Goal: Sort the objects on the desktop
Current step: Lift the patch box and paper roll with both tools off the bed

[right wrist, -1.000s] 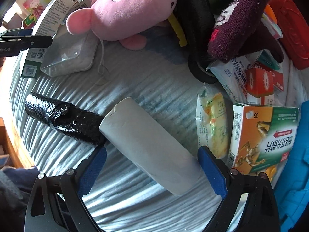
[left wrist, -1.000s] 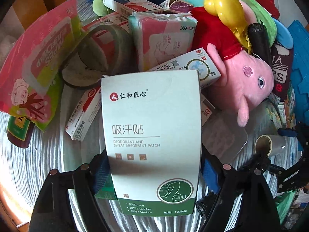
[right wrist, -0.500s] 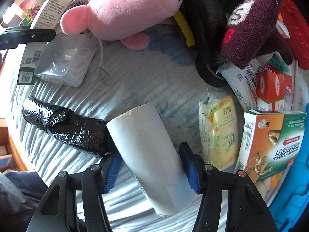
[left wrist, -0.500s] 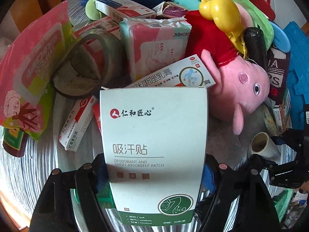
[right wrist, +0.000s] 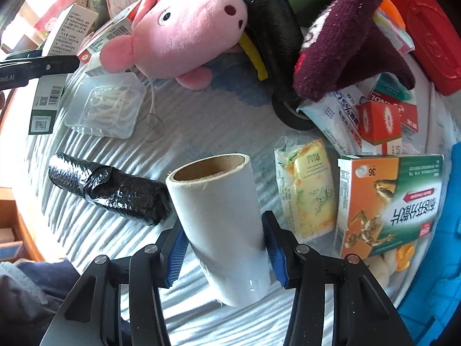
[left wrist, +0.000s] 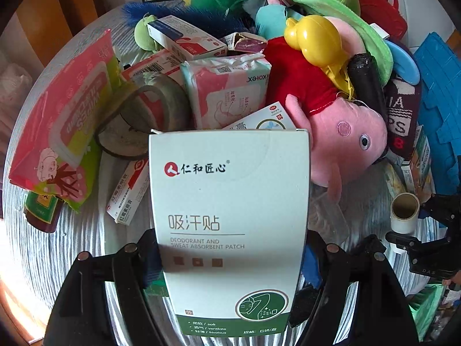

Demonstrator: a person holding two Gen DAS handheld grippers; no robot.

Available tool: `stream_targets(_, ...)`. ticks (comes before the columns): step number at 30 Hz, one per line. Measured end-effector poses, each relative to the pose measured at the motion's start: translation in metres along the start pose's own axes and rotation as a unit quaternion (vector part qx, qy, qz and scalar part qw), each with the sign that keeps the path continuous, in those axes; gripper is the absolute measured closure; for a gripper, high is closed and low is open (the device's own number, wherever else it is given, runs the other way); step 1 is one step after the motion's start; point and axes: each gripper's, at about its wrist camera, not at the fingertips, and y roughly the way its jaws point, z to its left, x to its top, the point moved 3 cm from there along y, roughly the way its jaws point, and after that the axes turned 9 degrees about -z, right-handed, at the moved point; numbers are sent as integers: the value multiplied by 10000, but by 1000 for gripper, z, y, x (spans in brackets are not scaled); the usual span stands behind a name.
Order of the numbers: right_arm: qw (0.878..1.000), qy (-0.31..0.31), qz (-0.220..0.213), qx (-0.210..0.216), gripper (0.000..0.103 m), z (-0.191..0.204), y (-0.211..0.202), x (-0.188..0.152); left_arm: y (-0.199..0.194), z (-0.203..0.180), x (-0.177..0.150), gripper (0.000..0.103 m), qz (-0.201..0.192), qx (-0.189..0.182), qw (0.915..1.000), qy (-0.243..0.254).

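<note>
right wrist: roll [right wrist: 224,230] between closing tongs [right wrist: 224,245]

- Left wrist view: looks steeply down from close above the cluttered worktop [left wrist: 57,259], along its own tongs [left wrist: 230,271]; a pale green box [left wrist: 230,216] fills the near centre, with the toy heap beyond.
- Right wrist view: equally steep and close, along its own tongs [right wrist: 224,248], further right.
- Shared ground: the pink pig plush [left wrist: 345,138] [right wrist: 184,37], the white roll [left wrist: 403,213] [right wrist: 222,225] and the box's barcoded side appear in both.
</note>
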Motion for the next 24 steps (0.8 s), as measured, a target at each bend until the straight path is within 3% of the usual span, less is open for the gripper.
stream_targets(10, 9993, 249, -288, -31, 58, -13, -36, 1, -22, -15, 22, 28, -172, 63, 9997, 149)
stream_targets(17, 9970, 543, -552, -5, 58, -16, -70, -2, -39, -20, 13, 28, -277, 86, 9992, 265)
stream_targets(19, 9961, 615, -628, -27, 58, -33, -82, -6, -42, -25, 16, 28, -305, 99, 9990, 308)
stream_targets(20, 9814, 1742, -181, -784, 58, -39, -85, -14, -45, -28, 17, 28, -323, 104, 9989, 331)
stream_targets(24, 9776, 1905, -354, -819, 58, -38, -76, -15, -58, -41, 23, 28, -426, 79, 9984, 376)
